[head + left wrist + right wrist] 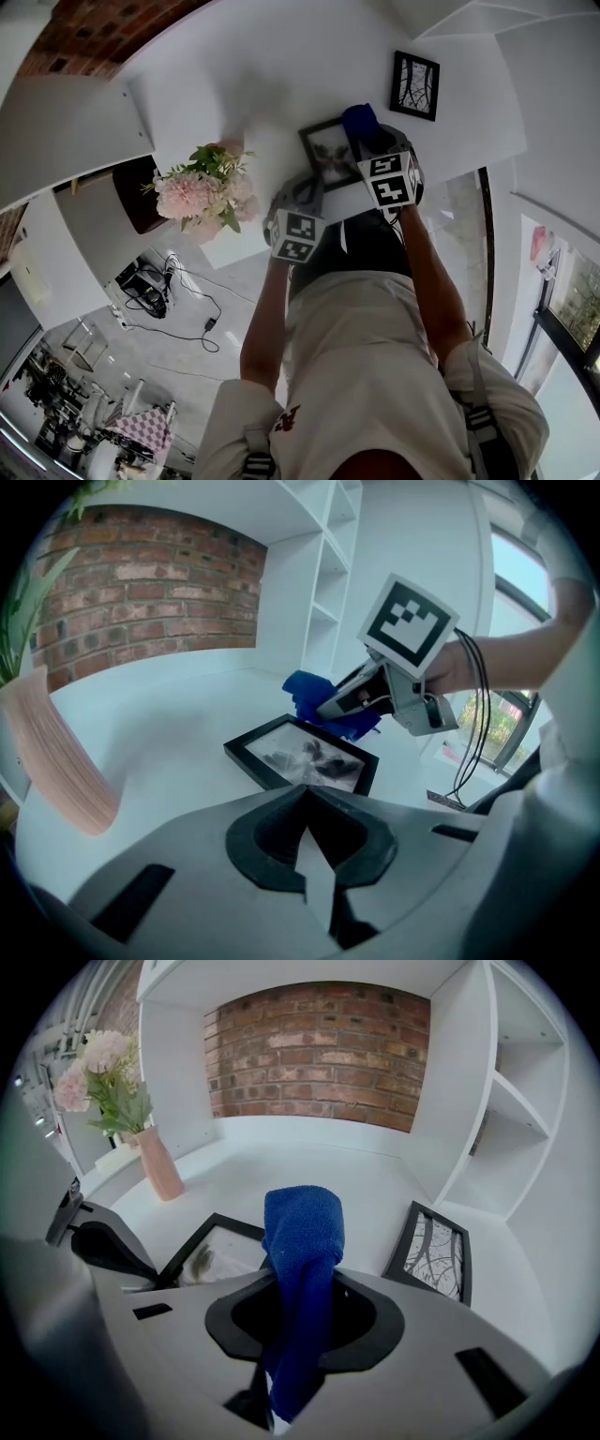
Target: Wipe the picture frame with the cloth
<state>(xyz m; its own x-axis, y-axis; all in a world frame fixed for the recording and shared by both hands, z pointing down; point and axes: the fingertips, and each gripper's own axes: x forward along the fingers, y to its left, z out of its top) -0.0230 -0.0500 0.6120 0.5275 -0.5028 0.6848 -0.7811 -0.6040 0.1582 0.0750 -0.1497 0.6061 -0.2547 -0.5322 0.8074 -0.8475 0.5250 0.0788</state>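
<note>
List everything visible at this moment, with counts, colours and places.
flat frame: 1, black, lying on white tabletop
second frame: 1, black, farther right by shelves
cloth: 1, blue, at the flat frame's far edge
vase: 1, pink, holding pink flowers, tabletop's left end
brick wall: 1, red-brown, behind
left gripper: 1, grey, shut, empty, beside flat frame
right gripper: 1, grey, shut on cloth

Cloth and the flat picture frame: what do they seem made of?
The cloth: soft terry-like fabric, deep blue, matte; its fuzzy nap and limp fold show it. The picture frame: black, smooth moulding, wood or plastic, cannot tell which; the pane looks like glass or acrylic by its pale sheen.
</note>
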